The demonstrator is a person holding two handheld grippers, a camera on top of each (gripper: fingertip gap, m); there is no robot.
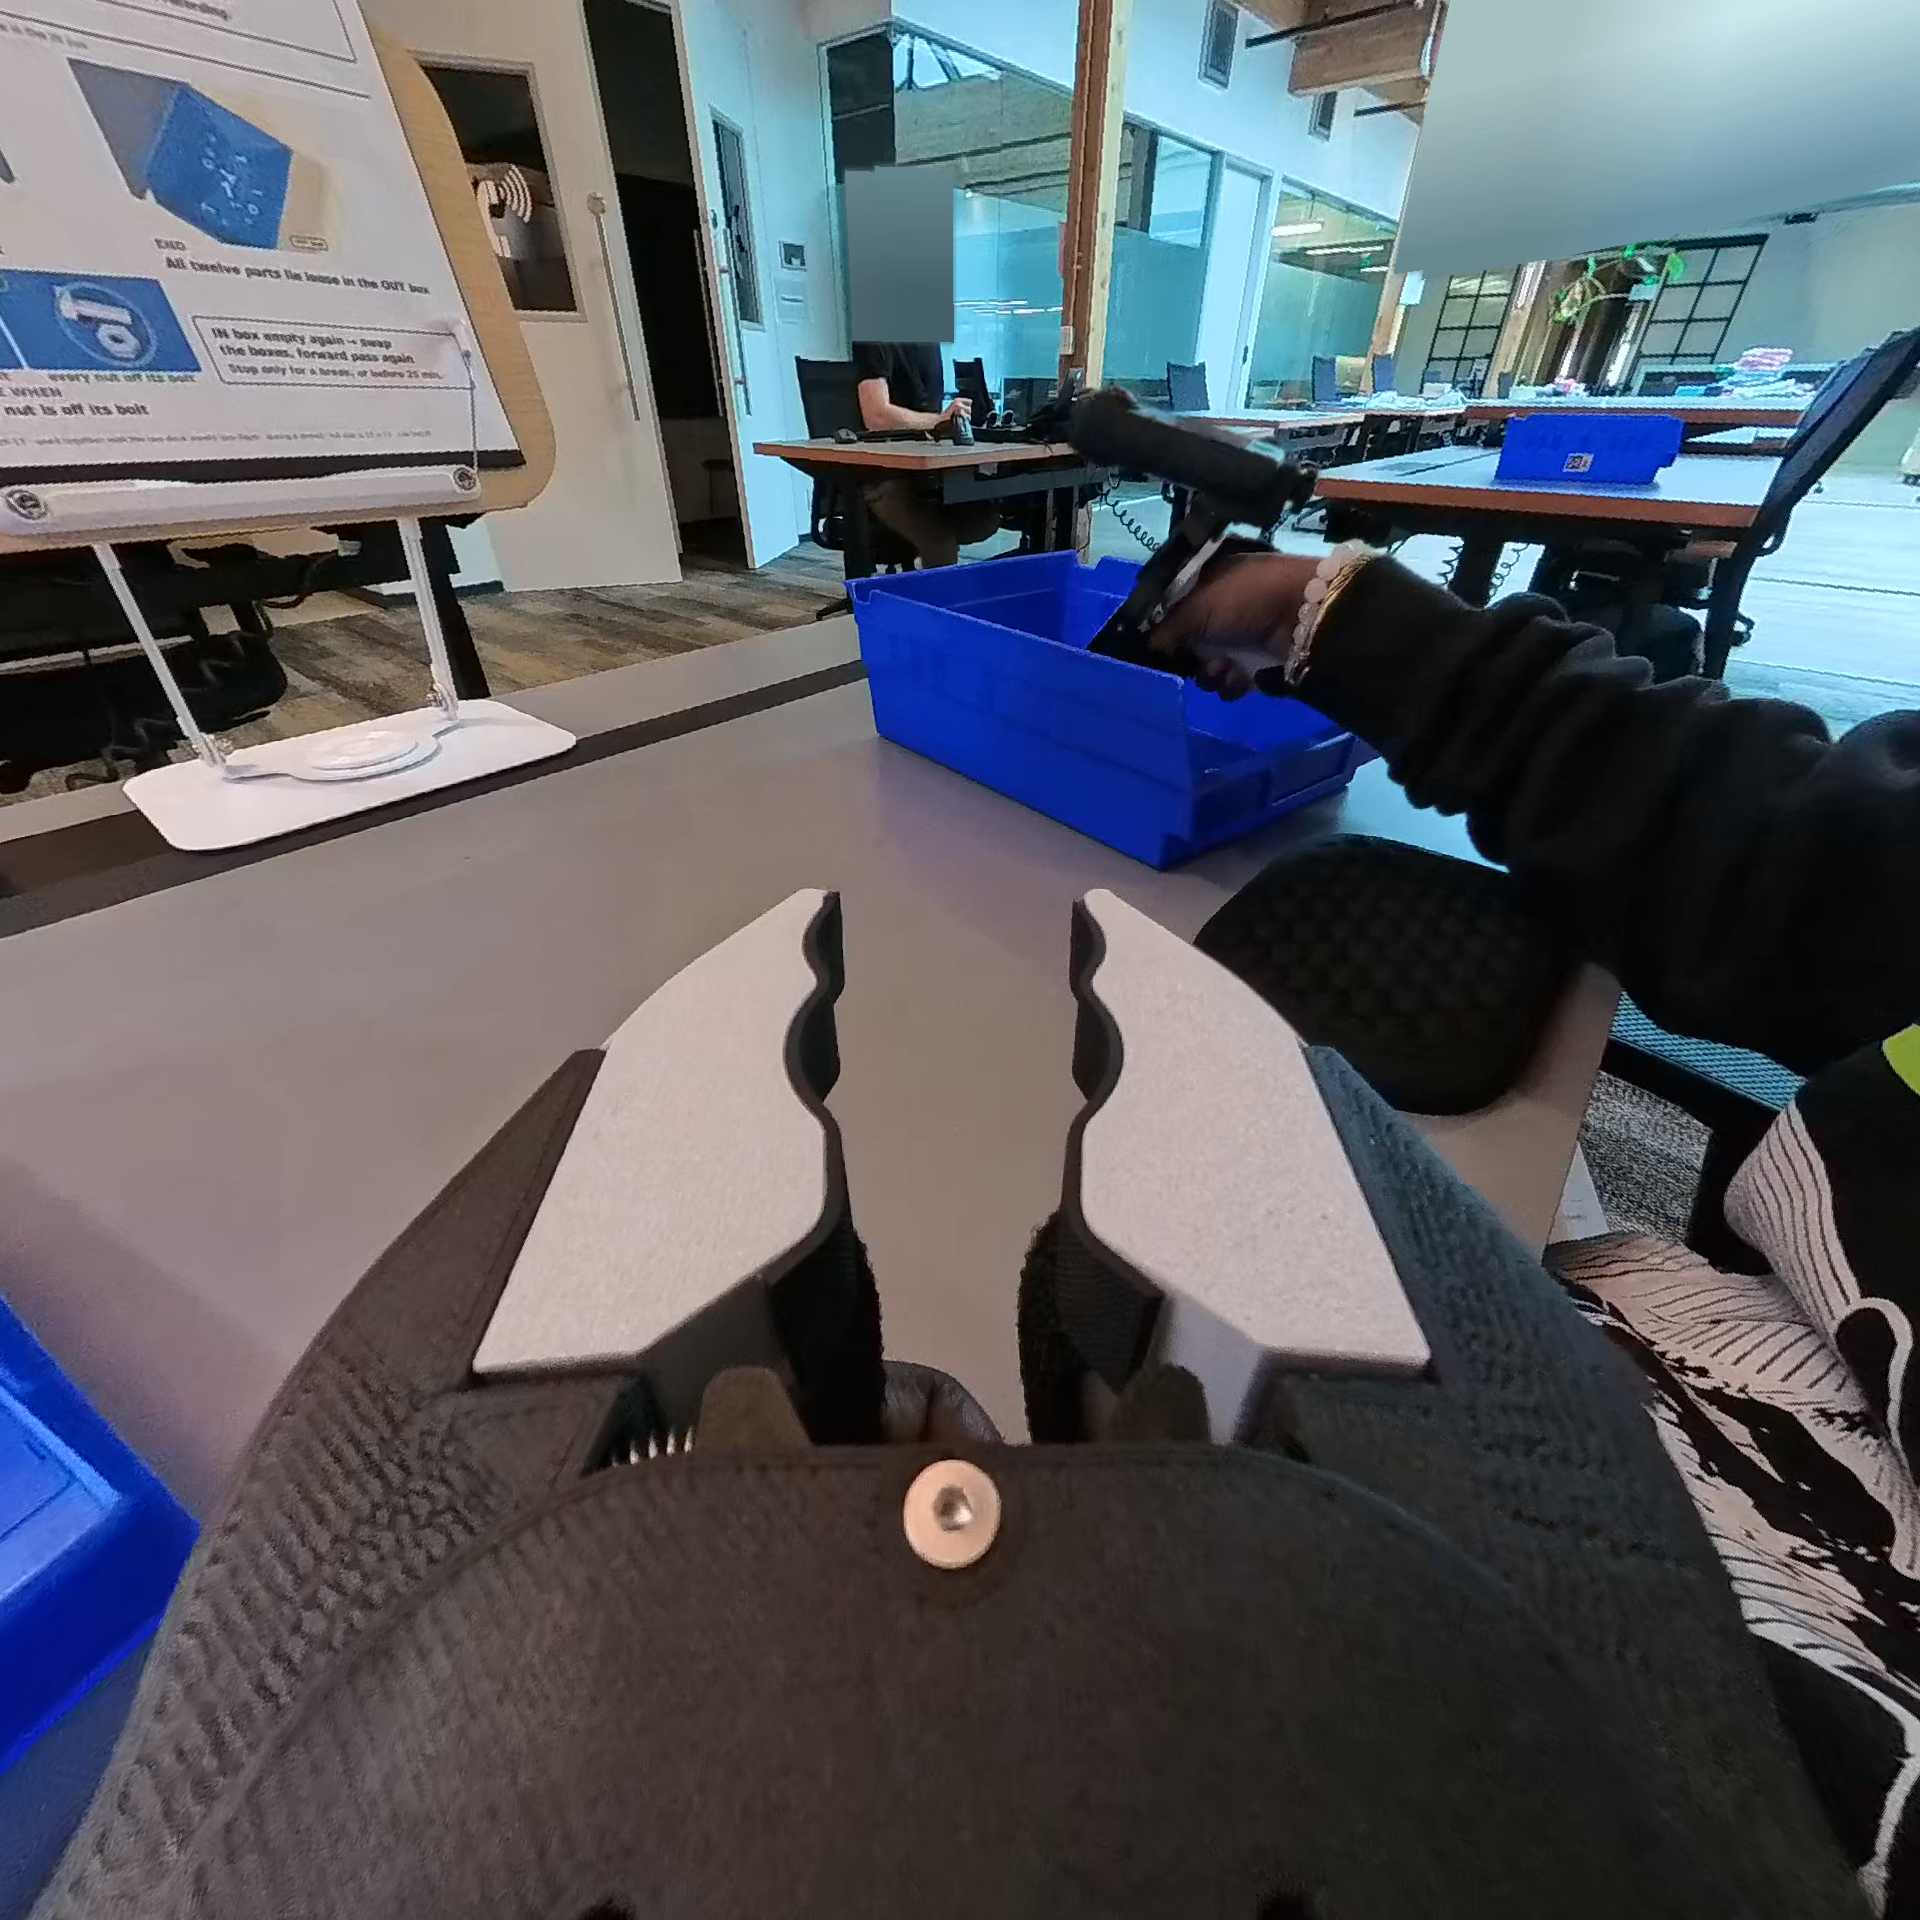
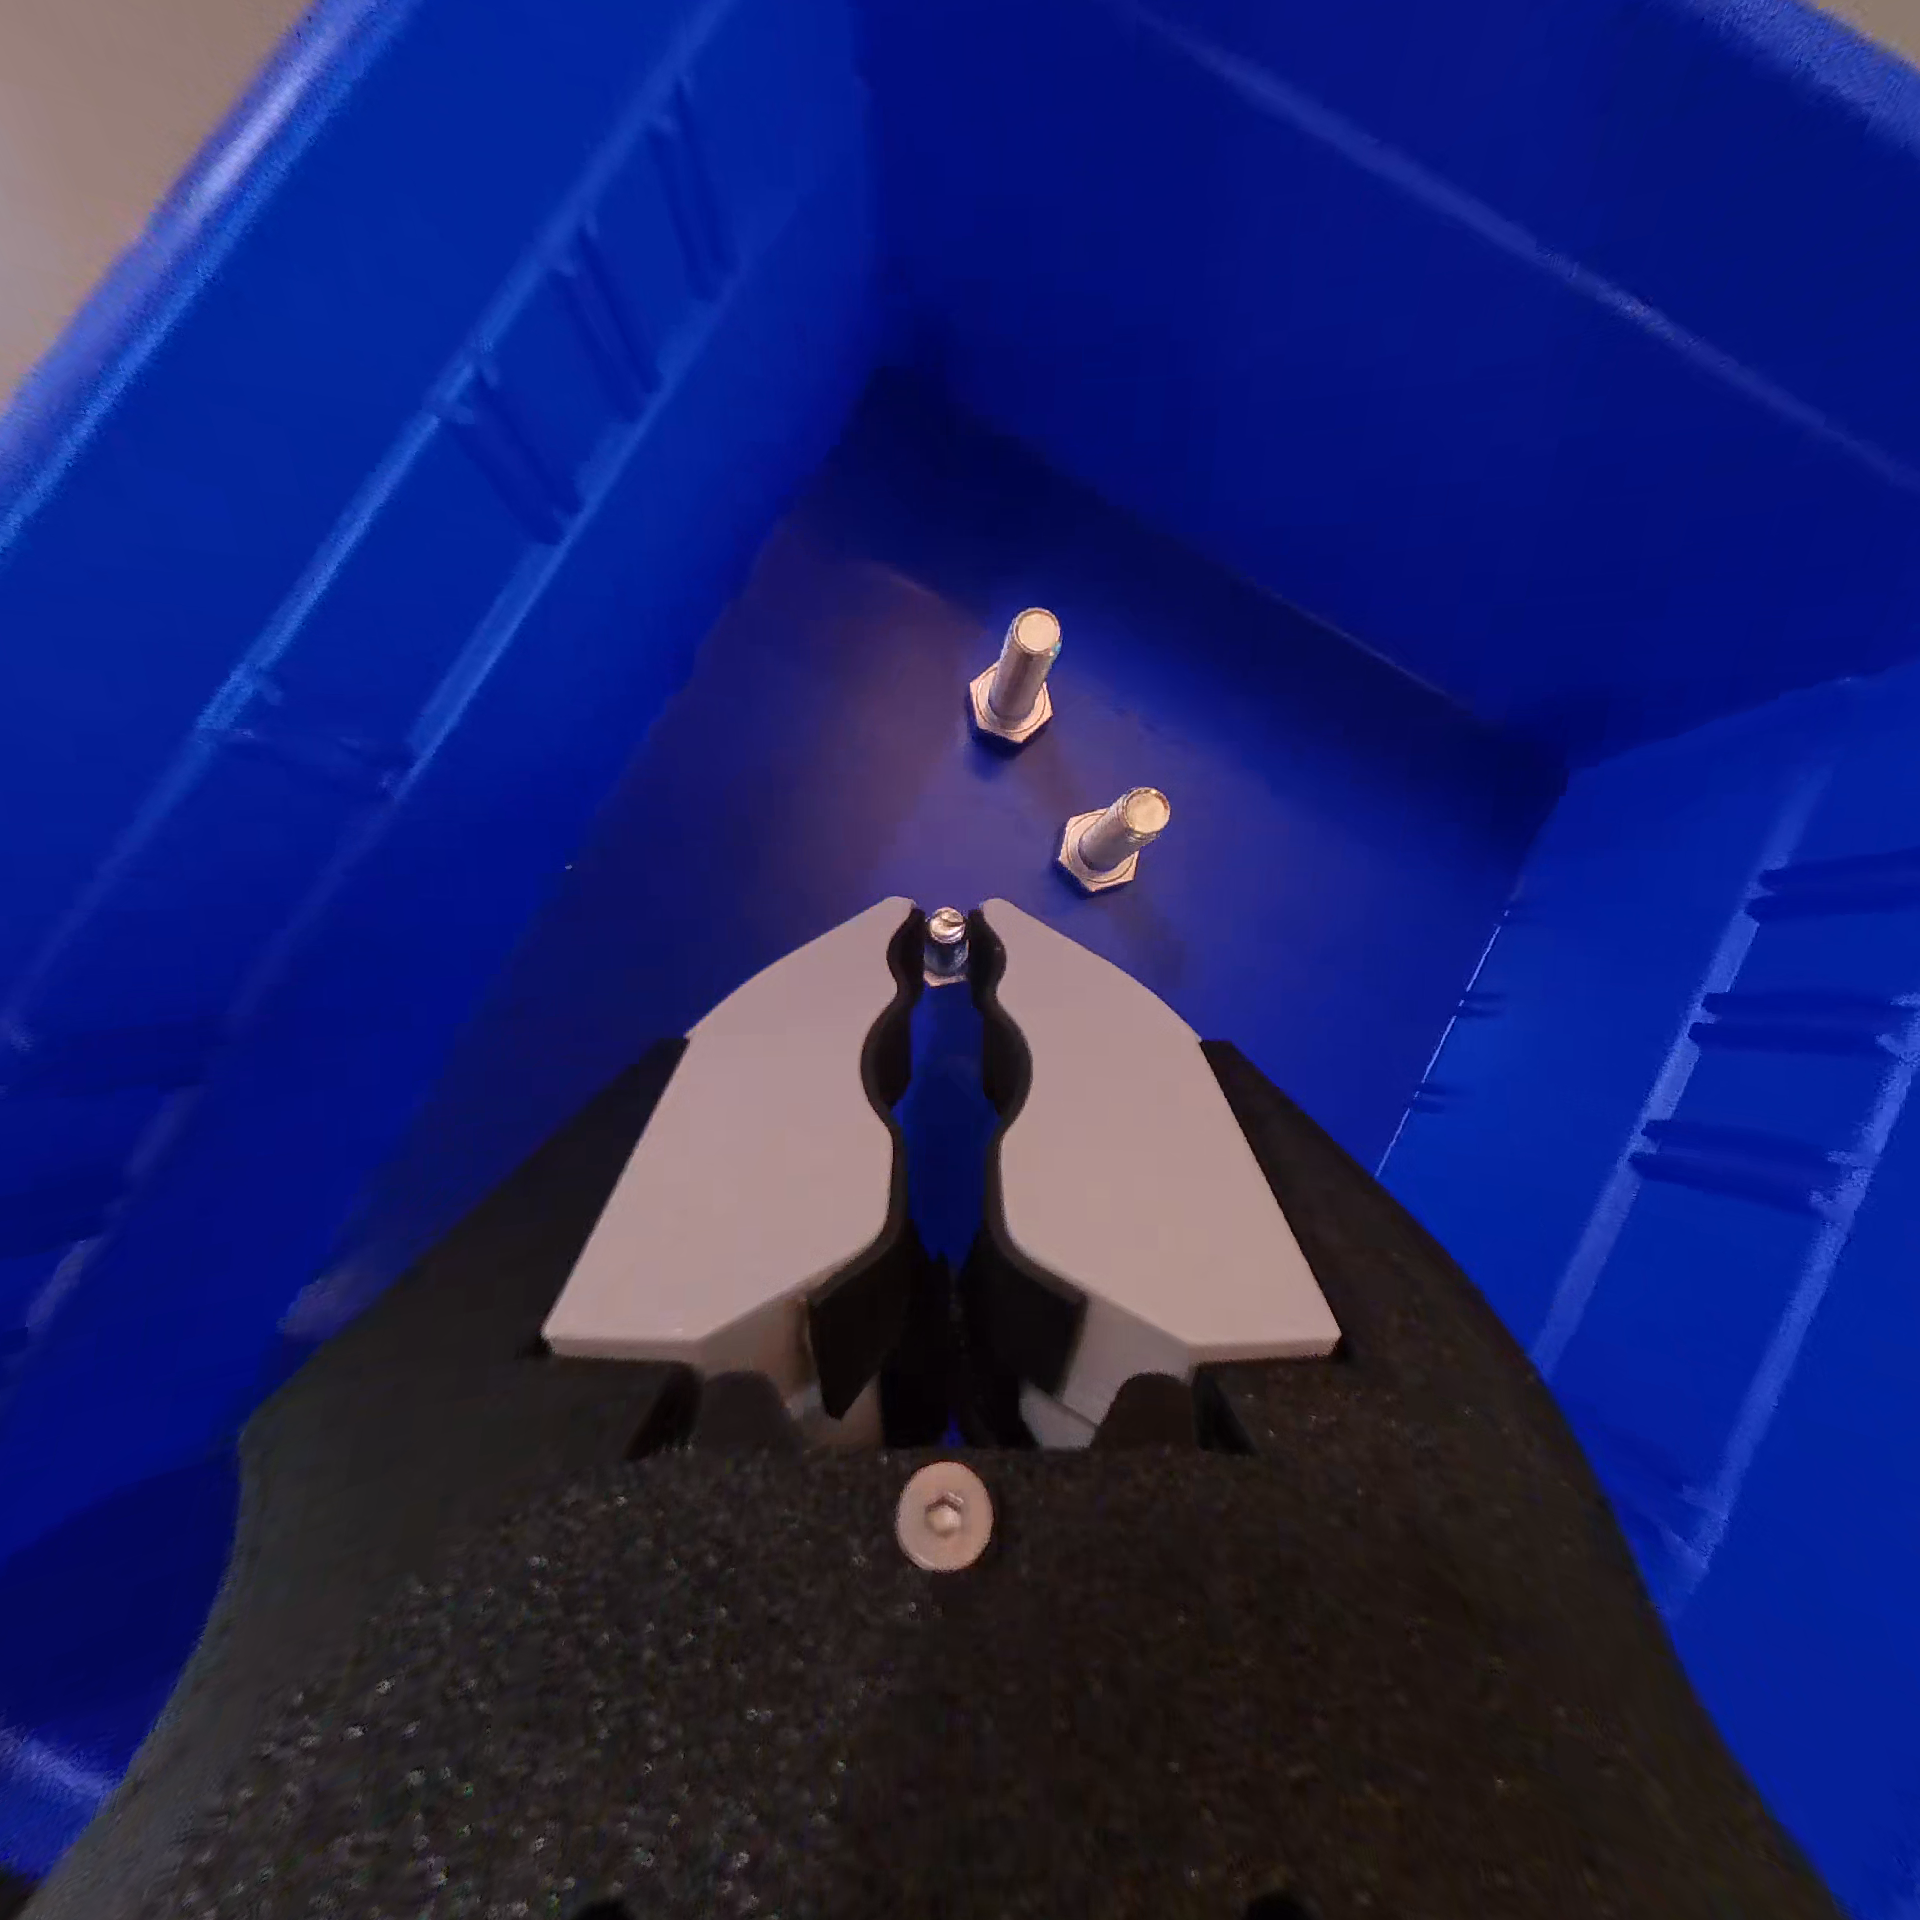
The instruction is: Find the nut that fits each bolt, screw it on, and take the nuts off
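Observation:
My right gripper (image 2: 945, 914) is inside a blue bin (image 2: 416, 623), shut on a small silver bolt (image 2: 945, 948) that stands on its head between the fingertips. Two larger silver bolts stand on their heads on the bin floor beyond it, one farther off (image 2: 1013, 681) and one to the right (image 2: 1112, 840). My left gripper (image 1: 956, 909) is open and empty above the grey table (image 1: 416, 987). The left wrist view shows the same blue bin (image 1: 1039, 717) ahead to the right, with the right gripper (image 1: 1174, 540) reaching down into it; its fingers are hidden there.
A white stand with an instruction sheet (image 1: 239, 260) stands on the table at the left. A second blue bin's corner (image 1: 62, 1558) is at the lower left. A chair's black armrest (image 1: 1392, 966) lies right of my left gripper. A person sits at a far desk (image 1: 904, 416).

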